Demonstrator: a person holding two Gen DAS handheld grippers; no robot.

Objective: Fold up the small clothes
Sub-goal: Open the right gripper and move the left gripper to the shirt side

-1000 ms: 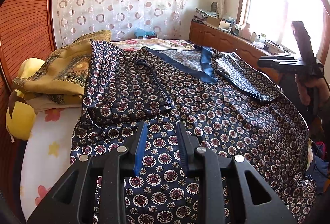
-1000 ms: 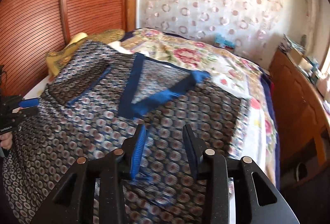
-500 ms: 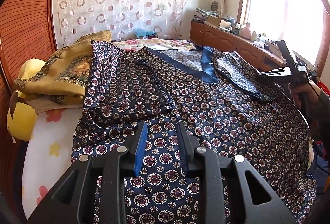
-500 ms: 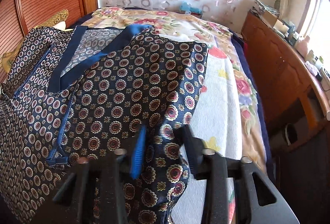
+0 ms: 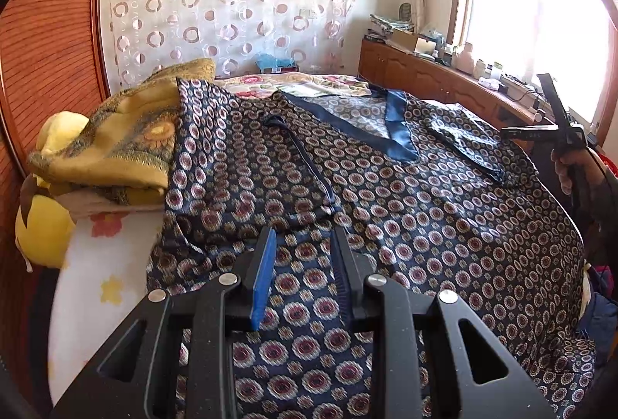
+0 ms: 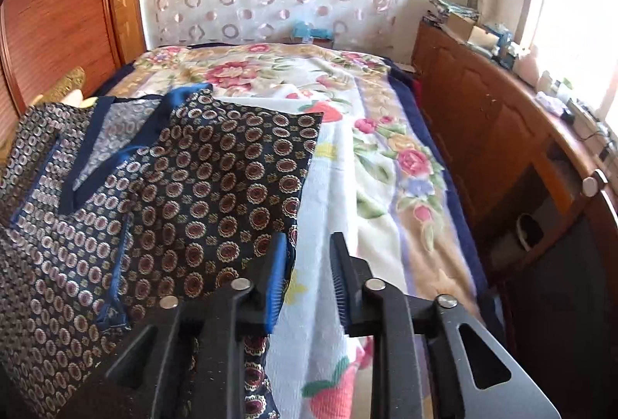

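The patterned shirt was spread flat on the bed, beside a yellow blanket. The left gripper was held over the shirt and the right gripper at its edge, both jaws released and empty.

Left gripper: matte black plastic frame, angular linkage arms with triangular cut-outs, four round silver screw heads across the top. Left finger has a bright blue pad; right finger dark with fine ribbing. Right gripper: same black frame, same silver screws, blue pad, ribbed dark pad. From the left wrist camera: right hand, bare skin, dark sleeve at the wrist, thin dark cable alongside
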